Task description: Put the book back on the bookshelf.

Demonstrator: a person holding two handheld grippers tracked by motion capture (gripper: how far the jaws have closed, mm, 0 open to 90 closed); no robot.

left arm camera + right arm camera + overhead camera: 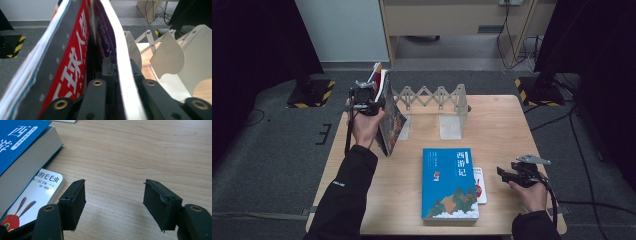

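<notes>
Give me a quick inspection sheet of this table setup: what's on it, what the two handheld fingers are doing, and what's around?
Surface: wooden table, bare at its right.
Job's things: dark-covered book held upright at the expanding book rack; red-spined book beside it.
Clutter: thick blue book lying flat, overlapping a small white booklet.
Grippers: left gripper fingers shut on the dark-covered book; right gripper fingers open, nothing between them, over bare wood.
Cables: one trails from each gripper; more on the floor behind.
Surroundings: grey carpet, black curtains, striped stand feet, pale cabinet.
</notes>
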